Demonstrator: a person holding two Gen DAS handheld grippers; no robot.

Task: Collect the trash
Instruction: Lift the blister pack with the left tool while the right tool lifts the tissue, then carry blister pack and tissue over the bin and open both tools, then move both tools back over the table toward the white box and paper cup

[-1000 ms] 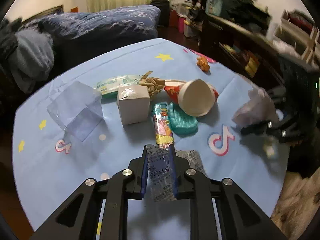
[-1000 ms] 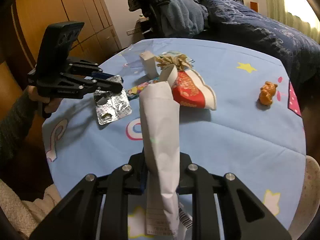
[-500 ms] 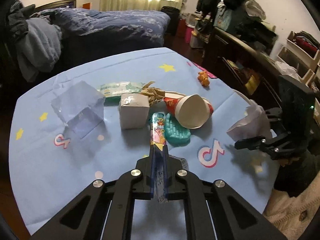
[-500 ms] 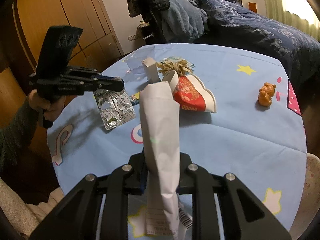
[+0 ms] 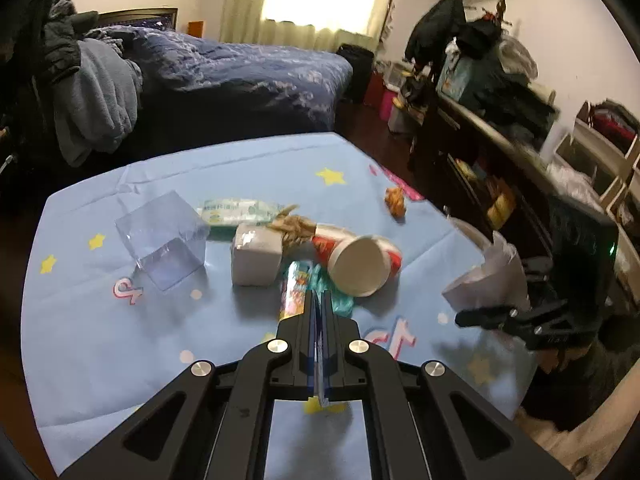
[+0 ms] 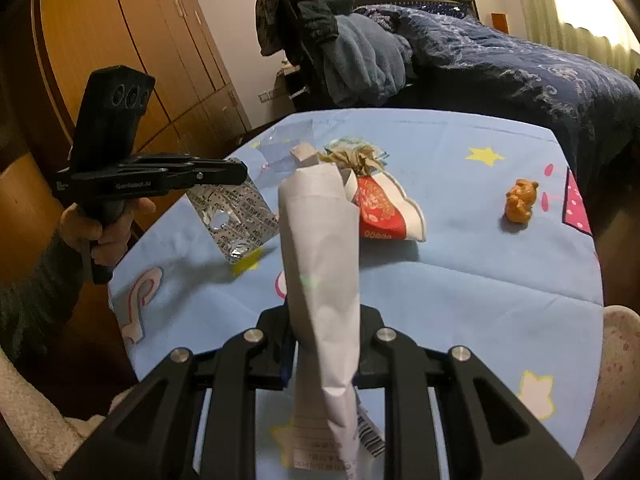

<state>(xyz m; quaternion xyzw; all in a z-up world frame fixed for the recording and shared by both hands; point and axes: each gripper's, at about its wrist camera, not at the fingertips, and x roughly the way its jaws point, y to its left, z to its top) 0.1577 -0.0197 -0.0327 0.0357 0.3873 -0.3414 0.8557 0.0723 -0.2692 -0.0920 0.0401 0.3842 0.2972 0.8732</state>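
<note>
Silver foil, that was what the left gripper [image 5: 319, 308] had clamped edge-on: a used blister pack [image 5: 320, 354], seen as a thin sliver between jaws squeezed fully together, having just closed on it. In the left wrist view the rest of the litter sat on the blue tablecloth [image 5: 100, 340]: a red paper cup [image 5: 358, 264] tipped on its side at one o'clock from the fingertips, a small grey box [image 5: 256, 256] at eleven, a clear plastic cube [image 5: 164, 240] further out at ten, a wet-wipe pack [image 5: 236, 210] behind them, a candy wrapper [image 5: 294, 288] just ahead of the jaws. Out at three o'clock the right gripper [image 5: 472, 316] carried its white paper.

Over to the right wrist view: the right gripper [image 6: 320, 340] was clamped on a rolled white paper bag [image 6: 320, 248] standing up through the jaws. At nine o'clock the left gripper [image 6: 236, 172] dangled the blister pack [image 6: 236, 216] clear above the cloth, hanging by one corner. A little orange toy bear [image 6: 520, 200] sat at two o'clock.

Risk, I'd say: that corner hold was slim, and slick foil could twist or slide out on a quick swing. The tall bag might also brush the cup when either hand reached back in.
</note>
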